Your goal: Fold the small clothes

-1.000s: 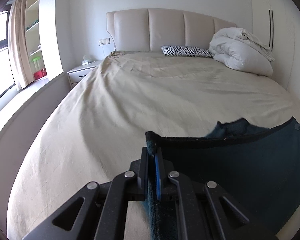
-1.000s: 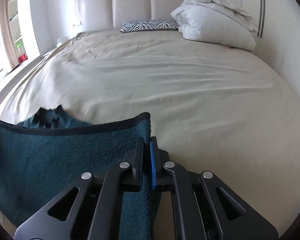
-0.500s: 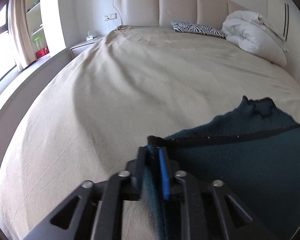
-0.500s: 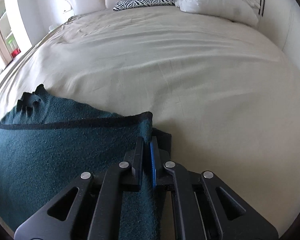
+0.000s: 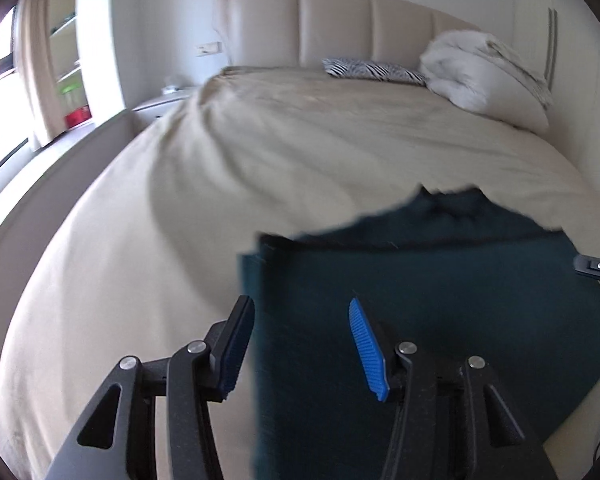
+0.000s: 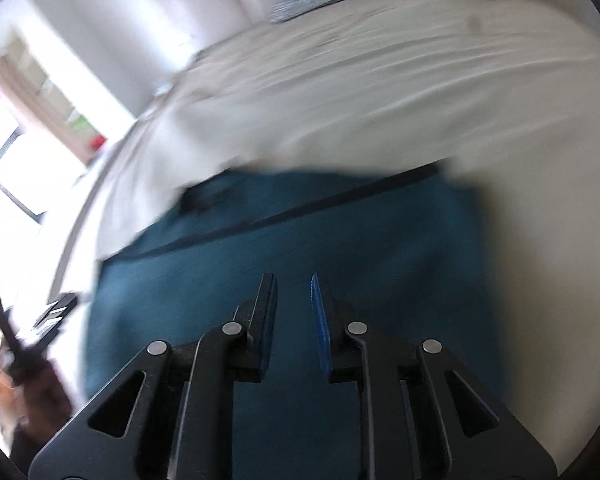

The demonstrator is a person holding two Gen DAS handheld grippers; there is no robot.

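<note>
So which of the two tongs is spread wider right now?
The left tongs: their blue pads stand far apart, straddling the left edge of the teal garment. The right tongs are open too, but with a narrower gap, over the cloth.

The garment (image 5: 440,288) is showing dark teal, with a thin black stripe (image 5: 440,240) running across its upper part. The bed (image 5: 300,160) is wearing a plain beige sheet. The headboard (image 5: 332,24) is showing cream panels. The pillow (image 5: 374,69) is displaying a black-and-white zebra pattern. The duvet (image 5: 488,72) is appearing white. The left hand-held gripper (image 5: 302,334) is showing black fingers (image 5: 236,328) with blue ribbed pads (image 5: 366,350). The right hand-held gripper (image 6: 292,312) is showing the same black and blue.
</note>
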